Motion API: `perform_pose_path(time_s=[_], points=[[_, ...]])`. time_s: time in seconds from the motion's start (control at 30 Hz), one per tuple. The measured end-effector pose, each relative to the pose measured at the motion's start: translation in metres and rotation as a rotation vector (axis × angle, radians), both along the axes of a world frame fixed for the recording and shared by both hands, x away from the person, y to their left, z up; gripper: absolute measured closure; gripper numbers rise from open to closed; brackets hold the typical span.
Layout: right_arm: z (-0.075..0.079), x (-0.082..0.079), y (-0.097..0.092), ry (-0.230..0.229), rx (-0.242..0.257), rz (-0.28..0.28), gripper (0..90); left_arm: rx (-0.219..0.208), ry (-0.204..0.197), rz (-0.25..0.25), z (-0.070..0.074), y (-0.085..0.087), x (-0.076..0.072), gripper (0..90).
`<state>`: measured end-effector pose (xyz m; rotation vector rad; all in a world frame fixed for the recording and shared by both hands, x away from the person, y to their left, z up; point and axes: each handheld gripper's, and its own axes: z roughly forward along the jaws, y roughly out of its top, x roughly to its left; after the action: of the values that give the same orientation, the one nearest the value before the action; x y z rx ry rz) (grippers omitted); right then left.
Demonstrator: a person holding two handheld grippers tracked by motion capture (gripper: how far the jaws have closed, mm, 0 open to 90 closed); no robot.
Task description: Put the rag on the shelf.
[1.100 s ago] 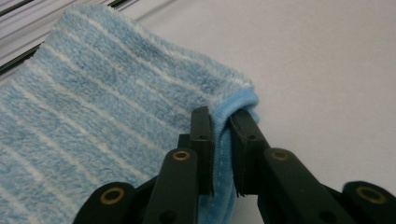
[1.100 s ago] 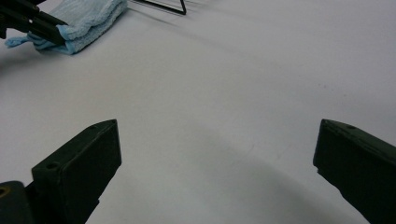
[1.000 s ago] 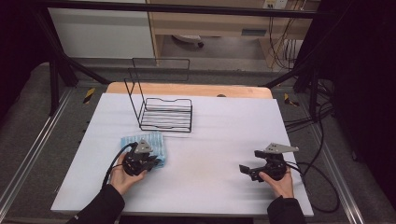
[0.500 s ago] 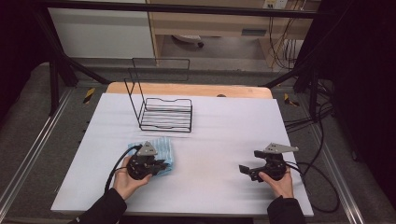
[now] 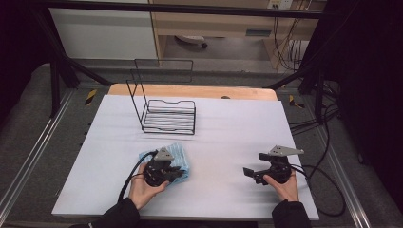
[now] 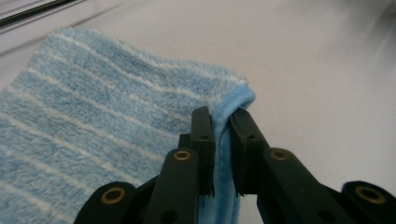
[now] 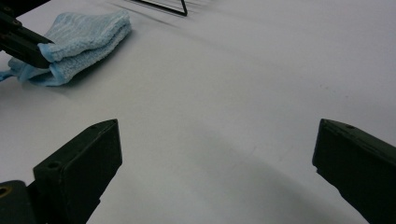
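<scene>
Pinching a striped blue towel [image 6: 93, 121], left hand-held gripper [image 6: 223, 140] clamps its hem

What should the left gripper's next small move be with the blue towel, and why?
Probably a short lift of the pinched corner off the table. The left gripper is shut on the hemmed corner of the blue towel, which lies folded on the sheet, while the right gripper waits open and apart with nothing between its jaws. Lifting would test the hold and free an edge for the right one.
</scene>
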<state>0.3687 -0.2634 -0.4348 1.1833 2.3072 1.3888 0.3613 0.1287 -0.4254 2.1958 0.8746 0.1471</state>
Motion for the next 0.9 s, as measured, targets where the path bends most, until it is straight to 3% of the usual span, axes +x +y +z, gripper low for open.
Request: perform_pose_path(time_s=[0.13, 0.23, 0.37, 0.43, 0.57, 0.6, 0.67, 0.9], points=[[0.001, -0.001, 0.001, 0.001, -0.003, 0.002, 2.2, 0.001, 0.008, -0.030, -0.002, 0.002, 0.002, 75.1], [0.000, -0.001, 0.003, 0.000, -0.008, 0.006, 2.4, -0.009, -0.017, -0.038, 0.005, 0.009, 0.000, 66.2], [0.001, -0.001, 0.006, -0.008, -0.009, 0.006, 2.9, -0.020, -0.041, -0.013, 0.015, 0.023, -0.001, 56.3], [0.002, -0.002, 0.008, -0.001, -0.012, -0.001, 3.2, -0.013, -0.056, 0.035, 0.023, 0.045, -0.001, 50.7], [0.003, -0.002, 0.012, -0.008, -0.018, -0.007, 3.8, 0.011, -0.037, 0.128, 0.023, 0.079, -0.001, 44.5], [0.003, -0.002, 0.014, -0.008, -0.019, -0.007, 4.1, 0.011, -0.037, 0.128, 0.023, 0.079, -0.001, 44.5], [0.003, -0.002, 0.018, -0.004, -0.024, -0.006, 5.2, 0.013, -0.002, 0.170, 0.015, 0.098, -0.003, 44.1], [0.007, -0.003, 0.041, -0.018, -0.033, -0.004, 10.0, 0.001, 0.063, 0.168, 0.001, 0.109, -0.011, 48.1]])
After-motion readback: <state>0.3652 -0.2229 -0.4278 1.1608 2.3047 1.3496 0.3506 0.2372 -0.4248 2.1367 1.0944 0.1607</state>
